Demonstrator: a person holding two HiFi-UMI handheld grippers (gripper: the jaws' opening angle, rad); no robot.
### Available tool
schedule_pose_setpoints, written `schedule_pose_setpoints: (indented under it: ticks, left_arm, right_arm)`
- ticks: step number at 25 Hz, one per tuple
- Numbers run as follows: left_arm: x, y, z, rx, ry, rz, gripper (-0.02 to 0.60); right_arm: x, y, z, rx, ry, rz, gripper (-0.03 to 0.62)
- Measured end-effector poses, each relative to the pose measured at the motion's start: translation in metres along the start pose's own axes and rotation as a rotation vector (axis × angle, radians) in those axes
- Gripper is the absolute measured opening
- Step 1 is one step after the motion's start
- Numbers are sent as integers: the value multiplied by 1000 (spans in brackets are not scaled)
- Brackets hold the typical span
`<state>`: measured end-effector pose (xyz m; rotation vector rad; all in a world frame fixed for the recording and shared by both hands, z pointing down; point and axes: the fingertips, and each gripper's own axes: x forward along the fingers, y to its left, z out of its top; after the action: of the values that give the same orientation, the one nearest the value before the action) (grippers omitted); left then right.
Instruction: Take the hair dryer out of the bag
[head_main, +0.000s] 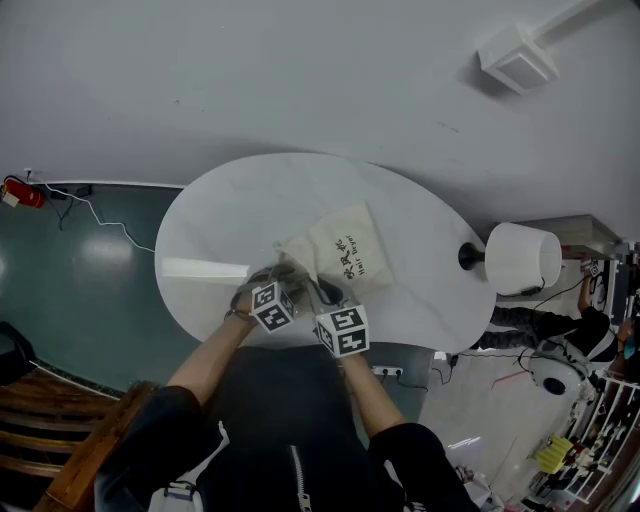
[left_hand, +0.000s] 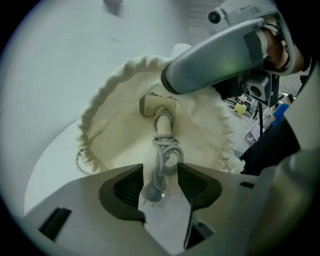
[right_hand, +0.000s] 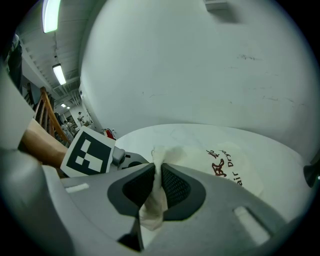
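The right gripper (right_hand: 159, 172) is pinching the rim of the bag (right_hand: 225, 167) between closed jaws and holding the cloth up, so the mouth is gaping toward the left gripper (left_hand: 161, 170). The bag itself is lying on the table (head_main: 220, 220). The dryer (left_hand: 156, 104) is sitting inside that mouth with only its cream end showing, the rest being hidden by cloth and the right gripper. Its cord (left_hand: 164, 147) is lying knotted in a bundle that is trailing toward the opening. The left gripper's jaws are standing wide apart on either side of the bundle, with the plug (left_hand: 151, 192) between them and the pads pressing on nothing. The pinched rim is probably serving as an anchor, so the bag is not dragged along when the dryer gets pulled.
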<state>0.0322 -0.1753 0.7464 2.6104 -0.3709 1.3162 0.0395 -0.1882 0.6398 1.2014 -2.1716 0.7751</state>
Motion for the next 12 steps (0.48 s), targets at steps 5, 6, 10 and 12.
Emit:
schedule_pose_setpoints:
  ticks: [5, 6, 10, 12]
  left_arm:
    - [4, 1, -7, 27, 38, -7, 209]
    - [4, 2, -8, 35, 40, -3, 198]
    - [4, 4, -9, 69, 48, 17, 146]
    - [5, 4, -9, 95, 48, 20, 141]
  right_arm:
    - [1, -1, -1, 13, -1, -1, 38]
    - [1, -1, -1, 15, -1, -1, 38]
    - [1, -1, -2, 18, -2, -3, 38]
    - [1, -1, -2, 20, -4, -5, 38]
